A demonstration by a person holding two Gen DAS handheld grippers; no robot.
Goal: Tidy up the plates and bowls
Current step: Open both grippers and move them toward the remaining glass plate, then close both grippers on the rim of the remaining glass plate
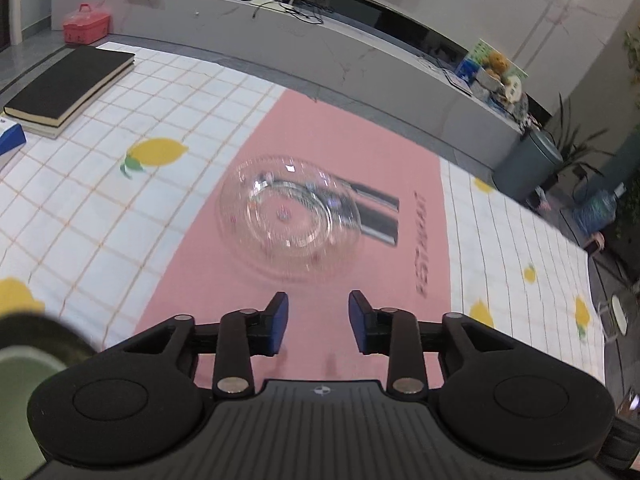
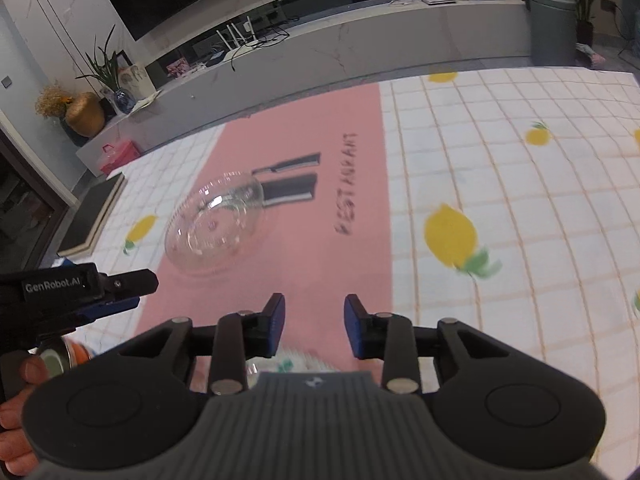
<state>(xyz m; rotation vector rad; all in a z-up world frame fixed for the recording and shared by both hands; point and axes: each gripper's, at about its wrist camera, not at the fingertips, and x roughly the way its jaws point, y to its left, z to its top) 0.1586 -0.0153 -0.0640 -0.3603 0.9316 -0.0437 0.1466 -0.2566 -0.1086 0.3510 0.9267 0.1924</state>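
Claws first: the left gripper and right gripper both hang released, nothing between their pads. Beyond, the clear glass plate rests apart on the pink placemat, seemingly set down there.

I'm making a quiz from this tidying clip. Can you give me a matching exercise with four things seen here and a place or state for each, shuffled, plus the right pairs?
Things:
1. clear glass dish
2. black book
3. red case
4. left hand-held gripper

Places or states:
A. on the floor beyond the table's far edge
B. jaws apart, nothing between them
C. on the pink mat, over its printed picture
D. at the far corner of the lemon-print tablecloth

Pairs: 1-C, 2-D, 3-A, 4-B
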